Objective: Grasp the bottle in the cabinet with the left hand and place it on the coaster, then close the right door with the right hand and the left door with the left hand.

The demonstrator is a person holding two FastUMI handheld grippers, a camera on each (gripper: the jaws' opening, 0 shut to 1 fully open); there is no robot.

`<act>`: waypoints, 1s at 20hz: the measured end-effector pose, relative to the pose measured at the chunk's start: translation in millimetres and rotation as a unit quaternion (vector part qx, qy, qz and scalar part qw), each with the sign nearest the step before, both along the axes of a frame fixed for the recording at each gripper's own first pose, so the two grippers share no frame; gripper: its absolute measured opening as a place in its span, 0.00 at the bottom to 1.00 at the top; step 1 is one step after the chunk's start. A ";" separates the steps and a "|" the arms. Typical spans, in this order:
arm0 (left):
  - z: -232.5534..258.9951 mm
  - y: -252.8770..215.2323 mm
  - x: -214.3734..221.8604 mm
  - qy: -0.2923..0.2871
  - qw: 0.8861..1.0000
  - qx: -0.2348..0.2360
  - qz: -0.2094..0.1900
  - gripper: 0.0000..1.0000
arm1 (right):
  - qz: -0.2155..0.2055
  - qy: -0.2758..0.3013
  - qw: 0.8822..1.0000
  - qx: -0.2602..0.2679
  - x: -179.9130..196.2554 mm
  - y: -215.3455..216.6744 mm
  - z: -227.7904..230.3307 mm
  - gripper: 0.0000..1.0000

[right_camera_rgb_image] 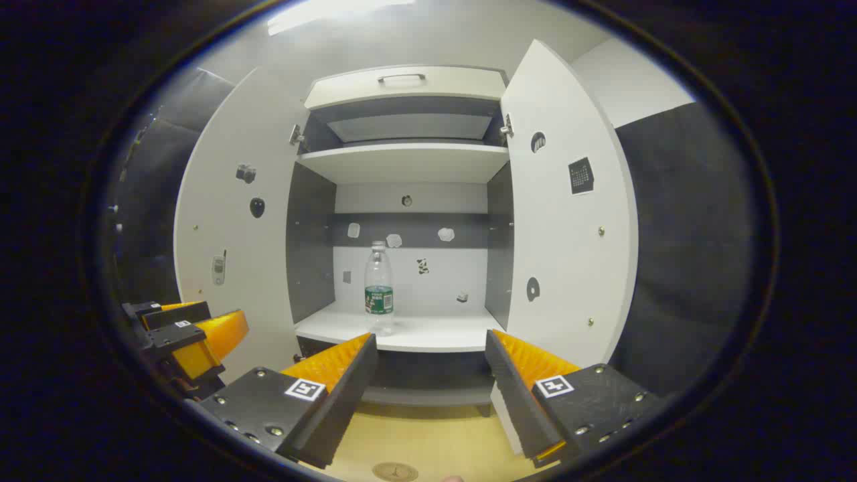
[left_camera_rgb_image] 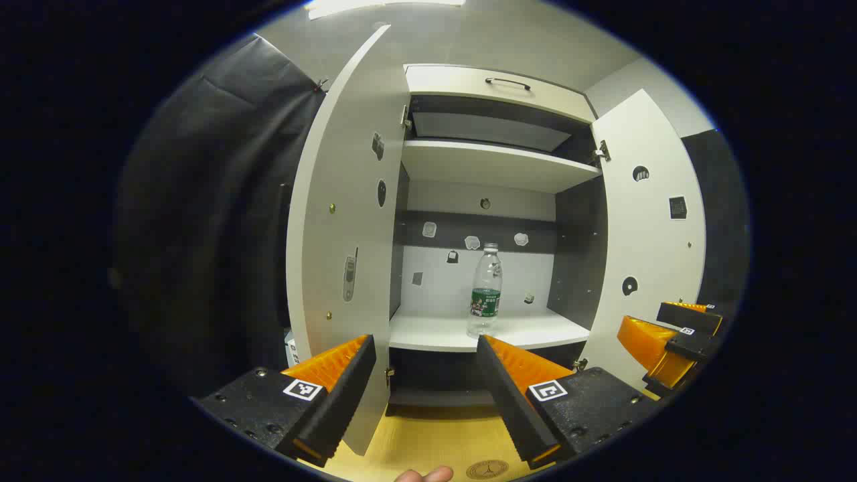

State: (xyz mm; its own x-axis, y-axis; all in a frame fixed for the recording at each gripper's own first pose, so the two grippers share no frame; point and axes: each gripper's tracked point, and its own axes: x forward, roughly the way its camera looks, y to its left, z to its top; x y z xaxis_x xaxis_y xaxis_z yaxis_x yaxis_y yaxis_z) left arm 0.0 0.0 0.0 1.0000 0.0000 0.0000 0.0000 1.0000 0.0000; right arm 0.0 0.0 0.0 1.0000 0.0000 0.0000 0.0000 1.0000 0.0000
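A clear plastic bottle (left_camera_rgb_image: 486, 289) with a green label stands upright on the lower shelf of the white cabinet (left_camera_rgb_image: 492, 167); the right gripper view has the same bottle (right_camera_rgb_image: 379, 286) left of the shelf's middle. Both doors are swung wide: the left door (left_camera_rgb_image: 345, 227) (right_camera_rgb_image: 231, 221) and the right door (left_camera_rgb_image: 646, 227) (right_camera_rgb_image: 569, 214). My left gripper (left_camera_rgb_image: 425, 368) is open, well short of the shelf, nothing between its fingers. My right gripper (right_camera_rgb_image: 428, 365) is open too, also in front of the cabinet. A round coaster (left_camera_rgb_image: 487, 469) (right_camera_rgb_image: 395, 472) lies on the wooden tabletop just below each gripper.
An empty upper shelf (right_camera_rgb_image: 405, 161) and a drawer with a handle (left_camera_rgb_image: 507, 82) sit above the bottle. Small stickers dot the back wall and doors. The other gripper shows at the right edge (left_camera_rgb_image: 676, 341) and left edge (right_camera_rgb_image: 187, 335). A fingertip (left_camera_rgb_image: 425, 475) shows at the bottom.
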 end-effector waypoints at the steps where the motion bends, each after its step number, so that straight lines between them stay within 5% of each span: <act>1: 0.3 0.1 -0.3 0.000 1.000 0.002 -0.001 0.96 | 0.000 0.001 1.000 -0.002 0.2 -0.6 -0.7 0.97; 20: 1.5 7.9 1.2 0.000 1.000 0.025 0.014 0.96 | 0.001 0.014 1.000 0.001 9.0 -1.8 -8.7 0.97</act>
